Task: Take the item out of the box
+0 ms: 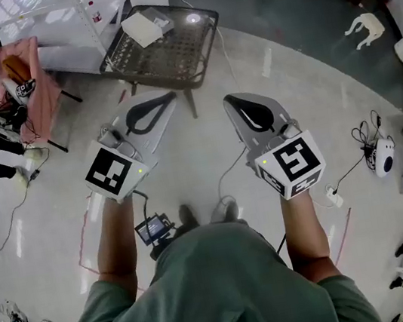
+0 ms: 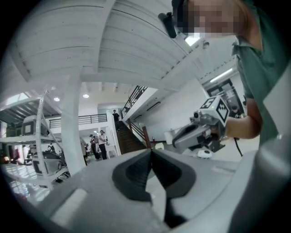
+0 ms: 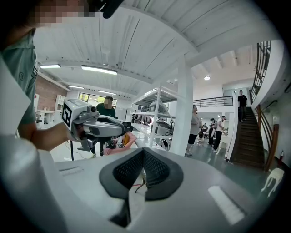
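- The step in hand looks like the approach. Nothing has yet been done to the box, and the person stands well short of the table [image 1: 177, 49].
- The left gripper [image 1: 169, 97] sits at about 11 o'clock from the middle of the head view. Its jaws are pressed together tip to tip and hold nothing, and its own view shows only the hall beyond the tips.
- The right gripper [image 1: 230, 100] sits at about 1 o'clock. Its jaws are likewise closed on themselves and empty, and both tools point towards the table.
- The box [image 1: 140, 29] is white and flat. It lies on the mesh top at 12 o'clock in the head view, towards the 10 o'clock side of that top, well apart from both grippers.
- A small pale thing lies just beside the box on its 3 o'clock side, too small to identify.
- The item cannot be made out from here, and I cannot tell whether the box is open or closed.
- The next move probably calls for a step forward, so that the table comes within reach.
- After that the jaws of at least one gripper need to part.
- One gripper may have to steady the light box while the other works inside it, or the box could slide on the mesh.
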A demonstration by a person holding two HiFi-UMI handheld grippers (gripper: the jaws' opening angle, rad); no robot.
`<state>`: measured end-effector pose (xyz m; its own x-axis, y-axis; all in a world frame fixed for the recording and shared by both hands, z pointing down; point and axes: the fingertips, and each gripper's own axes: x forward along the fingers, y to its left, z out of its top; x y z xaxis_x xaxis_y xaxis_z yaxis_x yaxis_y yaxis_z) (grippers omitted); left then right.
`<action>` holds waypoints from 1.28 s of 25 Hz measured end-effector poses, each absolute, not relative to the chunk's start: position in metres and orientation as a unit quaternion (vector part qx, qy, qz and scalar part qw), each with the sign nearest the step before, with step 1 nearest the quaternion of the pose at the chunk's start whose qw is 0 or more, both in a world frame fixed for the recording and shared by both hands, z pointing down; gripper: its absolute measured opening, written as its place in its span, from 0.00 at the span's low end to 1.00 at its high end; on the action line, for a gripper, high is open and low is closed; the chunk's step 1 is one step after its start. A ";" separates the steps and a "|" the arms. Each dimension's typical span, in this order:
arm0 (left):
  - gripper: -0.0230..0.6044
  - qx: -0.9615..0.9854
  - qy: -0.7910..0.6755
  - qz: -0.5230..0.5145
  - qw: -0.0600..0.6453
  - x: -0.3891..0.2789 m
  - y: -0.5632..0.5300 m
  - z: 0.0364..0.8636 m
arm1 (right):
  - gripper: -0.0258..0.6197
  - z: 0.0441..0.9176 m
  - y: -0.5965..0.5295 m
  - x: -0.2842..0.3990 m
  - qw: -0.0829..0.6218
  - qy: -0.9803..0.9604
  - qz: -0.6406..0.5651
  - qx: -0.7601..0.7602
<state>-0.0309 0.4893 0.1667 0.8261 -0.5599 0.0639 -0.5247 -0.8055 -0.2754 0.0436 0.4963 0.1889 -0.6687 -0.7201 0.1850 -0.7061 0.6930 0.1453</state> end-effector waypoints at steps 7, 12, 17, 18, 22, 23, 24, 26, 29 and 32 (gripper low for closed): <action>0.04 -0.950 0.285 -0.066 0.112 -0.052 0.485 0.174 | 0.05 0.191 0.493 0.023 0.103 -0.910 -0.021 0.401; 0.04 -0.955 0.271 -0.056 0.110 -0.071 0.476 0.181 | 0.05 0.190 0.481 0.002 0.093 -0.904 -0.014 0.418; 0.04 -0.956 0.272 -0.054 0.099 -0.079 0.467 0.190 | 0.05 0.188 0.473 -0.003 0.089 -0.902 -0.020 0.422; 0.04 -0.955 0.273 -0.056 0.099 -0.078 0.464 0.190 | 0.05 0.189 0.471 0.000 0.089 -0.902 -0.019 0.422; 0.04 -0.952 0.281 -0.067 0.099 -0.069 0.452 0.194 | 0.05 0.194 0.459 0.014 0.084 -0.905 -0.014 0.416; 0.04 -0.951 0.284 -0.069 0.099 -0.065 0.448 0.195 | 0.05 0.195 0.454 0.019 0.083 -0.907 -0.014 0.414; 0.04 -0.950 0.287 -0.070 0.100 -0.060 0.443 0.196 | 0.05 0.197 0.449 0.024 0.080 -0.908 -0.013 0.411; 0.04 -0.947 0.295 -0.075 0.101 -0.050 0.433 0.198 | 0.05 0.198 0.438 0.034 0.075 -0.912 -0.013 0.402; 0.04 -0.941 0.310 -0.086 0.101 -0.033 0.417 0.198 | 0.05 0.198 0.419 0.053 0.069 -0.920 -0.012 0.386; 0.04 -0.936 0.326 -0.094 0.097 -0.010 0.397 0.197 | 0.05 0.196 0.397 0.076 0.068 -0.927 -0.010 0.368</action>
<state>-0.0096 0.3972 0.1972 0.7692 -0.6290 0.1131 -0.5925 -0.7682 -0.2425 0.0763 0.3970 0.1964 -0.7198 -0.6840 0.1185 -0.6812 0.7288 0.0694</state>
